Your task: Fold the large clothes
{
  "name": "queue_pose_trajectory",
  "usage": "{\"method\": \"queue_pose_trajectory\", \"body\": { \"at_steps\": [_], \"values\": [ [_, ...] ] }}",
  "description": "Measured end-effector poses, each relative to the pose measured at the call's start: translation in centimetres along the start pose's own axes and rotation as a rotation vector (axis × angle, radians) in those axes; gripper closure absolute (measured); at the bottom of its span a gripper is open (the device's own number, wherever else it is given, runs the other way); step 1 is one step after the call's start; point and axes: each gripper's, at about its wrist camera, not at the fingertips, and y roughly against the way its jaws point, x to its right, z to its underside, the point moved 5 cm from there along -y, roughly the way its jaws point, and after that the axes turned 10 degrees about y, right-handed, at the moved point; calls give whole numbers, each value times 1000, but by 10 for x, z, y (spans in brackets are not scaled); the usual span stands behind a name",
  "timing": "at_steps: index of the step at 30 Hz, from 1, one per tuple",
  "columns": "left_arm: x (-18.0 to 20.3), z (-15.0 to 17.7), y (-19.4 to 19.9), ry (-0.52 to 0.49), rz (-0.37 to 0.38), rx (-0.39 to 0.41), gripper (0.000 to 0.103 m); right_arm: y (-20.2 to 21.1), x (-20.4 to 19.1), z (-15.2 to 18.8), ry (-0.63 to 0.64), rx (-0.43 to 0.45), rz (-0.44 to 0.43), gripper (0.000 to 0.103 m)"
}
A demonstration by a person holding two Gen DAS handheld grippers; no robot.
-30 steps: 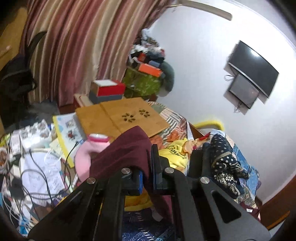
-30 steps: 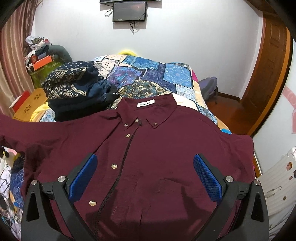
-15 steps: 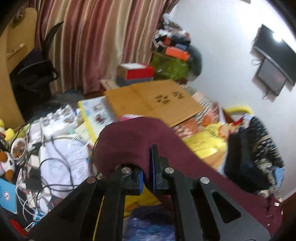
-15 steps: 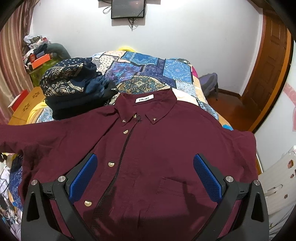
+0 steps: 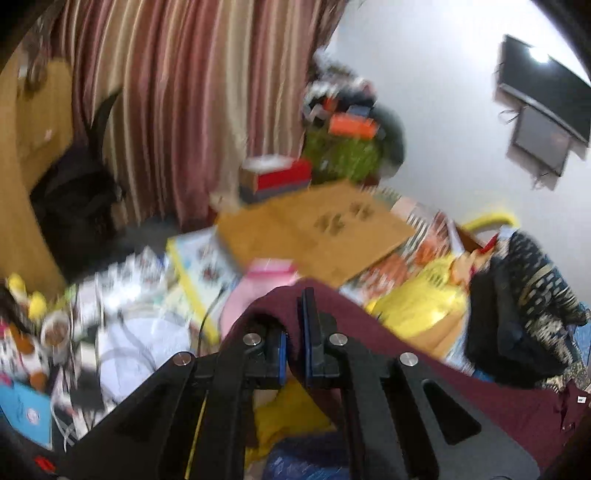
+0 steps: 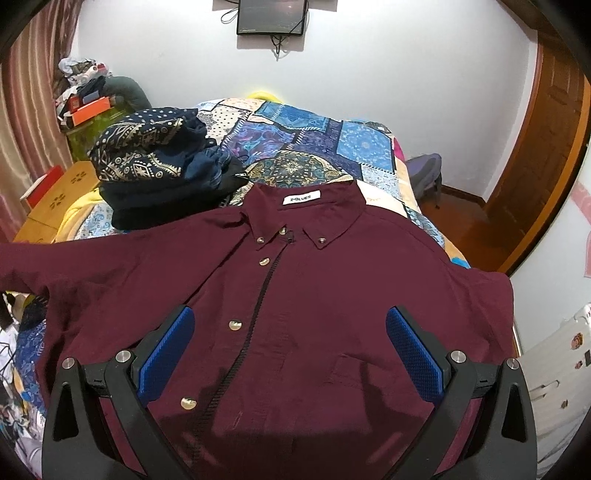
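A patchwork bedspread covers the bed below a wall-mounted screen; a maroon shirt is spread at its near edge; its sleeve is pinched by the closed left gripper; the right gripper is held wide open, empty.

1. White wall at the back of a small bedroom, w/ a dark flat screen mounted high, cables hanging under it.
2. Bed covered w/ a blue patchwork quilt, running toward that wall.
3. Brown wooden door at right; reddish wood floor in front of it.
4. Purple-grey bag on the floor beside the bed.
5. Striped red & cream curtain fills the left side.
6. Light wooden board w/ paw-shaped cut-outs lies near the curtain; red box behind it.
7. Green-covered pile in the corner, orange box on top.
8. Clutter of papers & cords lower left, blurred.
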Motion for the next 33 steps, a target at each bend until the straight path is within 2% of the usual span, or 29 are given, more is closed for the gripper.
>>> {"method": "queue_pose_trajectory", "body": {
  "at_steps": [5, 7, 9, 18, 25, 29, 31, 33],
  "values": [
    [76, -23, 39, -114, 133, 140, 98, 2, 4, 2, -9, 5, 11, 0],
    [109, -16, 54, -178, 209, 155, 98, 2, 8, 3, -28, 3, 9, 0],
    [138, -4, 65, -219, 293, 132, 98, 1, 13, 4, -46, 0, 4, 0],
    [244, 85, 93, -313, 637, -164, 98, 0, 24, 10, -49, -3, 33, 0],
    [332, 171, 146, -481, 853, -370, 98, -1, 42, 18, -86, -12, 36, 0],
    [367, 232, 163, -566, 923, -549, 98, 0, 55, 23, -113, -13, 52, 0],
    [378, 262, 169, -622, 929, -612, 98, 0, 64, 26, -131, -16, 61, 0],
    [383, 288, 177, -684, 930, -642, 98, 0, 70, 28, -146, -20, 68, 0]
  ]
}}
